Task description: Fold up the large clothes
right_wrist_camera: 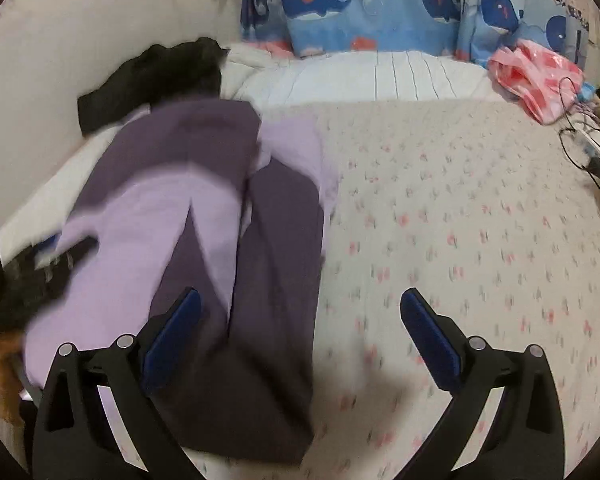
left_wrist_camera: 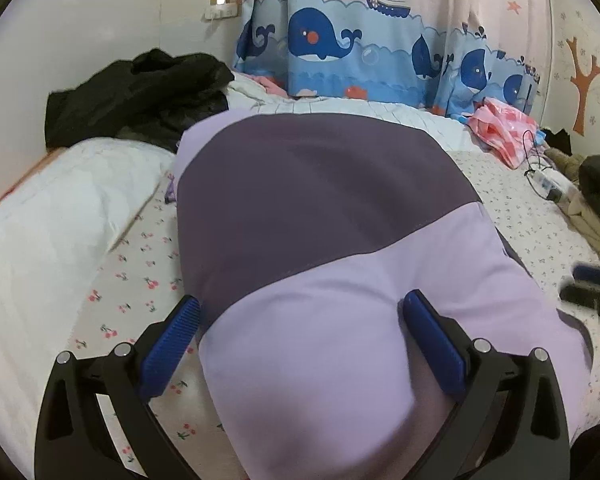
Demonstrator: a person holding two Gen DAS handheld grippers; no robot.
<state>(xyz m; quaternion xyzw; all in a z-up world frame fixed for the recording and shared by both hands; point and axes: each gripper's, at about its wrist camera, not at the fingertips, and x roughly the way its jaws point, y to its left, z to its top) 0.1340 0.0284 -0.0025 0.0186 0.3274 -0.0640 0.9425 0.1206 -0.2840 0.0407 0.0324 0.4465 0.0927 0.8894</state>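
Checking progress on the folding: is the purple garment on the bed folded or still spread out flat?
Folded: the purple garment lies as a narrow bundle on the bed, its layers overlapping.

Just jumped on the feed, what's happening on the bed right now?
A person with handheld tongs in each hand is folding a lilac and dark purple garment on the floral bedsheet. The left tongs stand wide open over the lilac part, fabric bulging between the pads without being pinched. The right tongs are open too, holding nothing, over the garment's edge and the sheet. A black garment lies further back, untouched.
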